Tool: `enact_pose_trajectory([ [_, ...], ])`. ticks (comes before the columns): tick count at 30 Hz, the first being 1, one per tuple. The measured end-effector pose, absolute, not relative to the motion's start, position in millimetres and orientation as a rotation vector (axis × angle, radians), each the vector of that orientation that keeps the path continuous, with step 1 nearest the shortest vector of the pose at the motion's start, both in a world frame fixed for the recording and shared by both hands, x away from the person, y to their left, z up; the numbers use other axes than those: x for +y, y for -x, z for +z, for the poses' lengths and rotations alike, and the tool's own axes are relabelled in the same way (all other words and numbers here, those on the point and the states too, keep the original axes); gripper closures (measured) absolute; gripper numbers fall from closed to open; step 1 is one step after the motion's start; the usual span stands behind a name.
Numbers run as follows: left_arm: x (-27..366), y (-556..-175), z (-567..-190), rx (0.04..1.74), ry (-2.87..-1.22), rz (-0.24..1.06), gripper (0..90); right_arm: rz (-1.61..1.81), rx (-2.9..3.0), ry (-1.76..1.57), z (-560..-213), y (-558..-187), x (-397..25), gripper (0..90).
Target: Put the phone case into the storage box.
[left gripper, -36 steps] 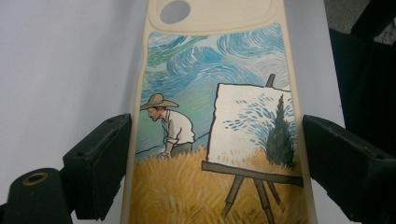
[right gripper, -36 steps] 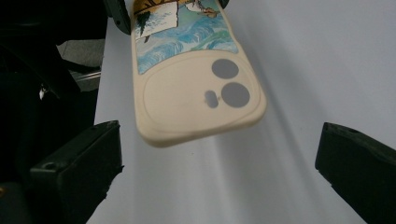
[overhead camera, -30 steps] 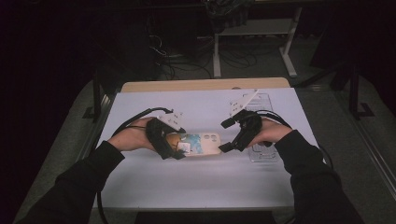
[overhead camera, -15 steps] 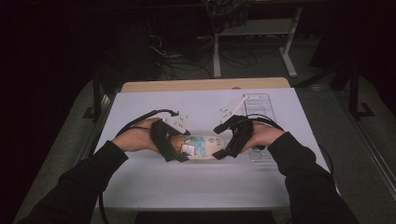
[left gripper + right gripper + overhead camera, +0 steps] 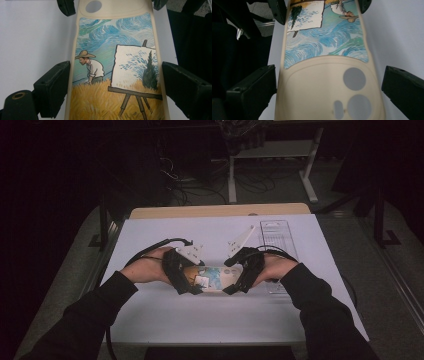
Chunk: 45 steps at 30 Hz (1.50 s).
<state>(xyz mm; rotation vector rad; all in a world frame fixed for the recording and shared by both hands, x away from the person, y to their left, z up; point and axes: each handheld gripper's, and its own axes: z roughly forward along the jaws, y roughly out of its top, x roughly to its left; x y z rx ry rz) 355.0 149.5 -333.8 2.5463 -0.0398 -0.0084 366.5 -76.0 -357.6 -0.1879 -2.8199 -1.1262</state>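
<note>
Phone case (image 5: 215,279) between left gripper (image 5: 186,281), right gripper (image 5: 237,281)

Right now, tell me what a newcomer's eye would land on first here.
The phone case with its painted scene: a man in a straw hat, swirling blue sky, an easel in yellow wheat. It lies mid-table between the left gripper and right gripper, one at each end. In the right gripper view, its cream end has round camera holes.

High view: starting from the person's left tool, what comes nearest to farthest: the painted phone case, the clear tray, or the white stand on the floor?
1. Painted phone case, right at the left tool.
2. Clear tray, across the table, right side.
3. White stand, on the floor behind the table.
</note>
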Motion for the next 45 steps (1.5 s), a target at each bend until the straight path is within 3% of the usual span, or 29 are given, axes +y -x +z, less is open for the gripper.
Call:
enact_pose_trajectory([
  [20,148,-356,-330,-0.06,-2.558,0.014,11.2,-1.079,-2.877,0.127,-362,-367,-63,0.0],
  [29,148,-356,-330,-0.056,-2.559,0.019,11.1,-1.051,-2.876,0.104,-361,-366,-59,6.2],
  [45,149,-359,-332,-0.052,-2.558,0.001,10.9,-1.007,-2.921,0.048,-361,-366,-56,9.7],
])
